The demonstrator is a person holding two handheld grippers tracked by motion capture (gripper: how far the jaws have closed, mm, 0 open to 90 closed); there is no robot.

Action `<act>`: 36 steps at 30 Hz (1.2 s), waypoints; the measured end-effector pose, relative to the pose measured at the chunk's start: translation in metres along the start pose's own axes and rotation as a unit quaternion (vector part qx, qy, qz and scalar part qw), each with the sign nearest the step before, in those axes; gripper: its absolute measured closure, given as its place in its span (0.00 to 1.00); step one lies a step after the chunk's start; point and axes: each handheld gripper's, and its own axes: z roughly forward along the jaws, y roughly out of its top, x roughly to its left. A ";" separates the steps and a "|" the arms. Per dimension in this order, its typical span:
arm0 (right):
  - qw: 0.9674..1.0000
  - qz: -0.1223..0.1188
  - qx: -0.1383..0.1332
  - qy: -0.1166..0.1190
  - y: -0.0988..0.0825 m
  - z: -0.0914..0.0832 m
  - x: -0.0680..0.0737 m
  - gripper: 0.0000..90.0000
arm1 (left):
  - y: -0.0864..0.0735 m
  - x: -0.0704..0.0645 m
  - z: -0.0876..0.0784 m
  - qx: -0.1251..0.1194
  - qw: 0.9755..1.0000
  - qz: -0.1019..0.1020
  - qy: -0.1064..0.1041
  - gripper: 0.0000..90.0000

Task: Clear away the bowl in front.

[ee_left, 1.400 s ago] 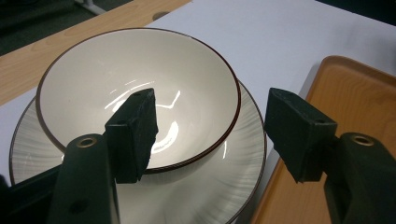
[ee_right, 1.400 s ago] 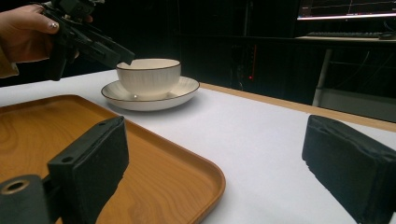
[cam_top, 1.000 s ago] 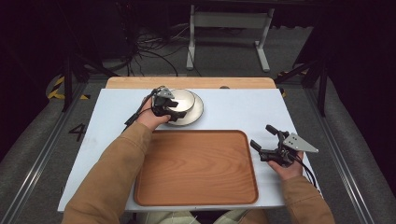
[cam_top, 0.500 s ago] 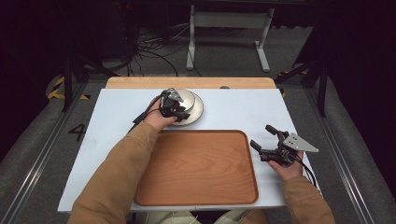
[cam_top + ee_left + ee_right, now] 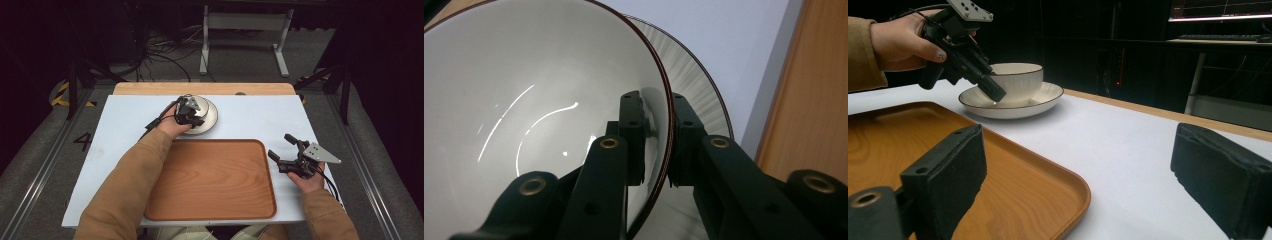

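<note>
Left gripper (image 5: pixel 658 145) fingers just closed on bowl (image 5: pixel 524 100) rim, bowl on plate (image 5: pixel 704 85); right gripper (image 5: pixel 287 150) fingers open

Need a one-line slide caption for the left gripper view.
Left gripper clamped on the white bowl's rim, plate beneath.

Tan sleeves (image 5: pixel 131 182), black two-jaw tools, brass screws, grey three-cornered plates, black cables
</note>
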 end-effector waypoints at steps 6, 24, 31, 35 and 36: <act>1.000 0.000 0.000 -0.001 0.000 0.000 0.000 0.09 | 0.001 0.000 0.000 0.000 1.000 0.000 0.004 0.91; 1.000 -0.001 0.000 -0.001 0.000 0.000 0.000 0.09 | 0.004 -0.003 -0.008 0.002 1.000 0.005 0.021 0.92; 1.000 -0.001 0.001 -0.002 0.000 0.000 0.000 0.09 | 0.006 -0.004 -0.017 -0.004 1.000 -0.002 0.015 0.92; 1.000 -0.001 0.000 -0.001 0.000 0.000 0.000 0.09 | 0.008 -0.006 -0.024 -0.009 1.000 0.001 0.011 0.92; 1.000 -0.001 0.000 -0.002 0.000 0.000 0.000 0.09 | 0.009 -0.006 -0.026 -0.009 1.000 0.003 0.010 0.92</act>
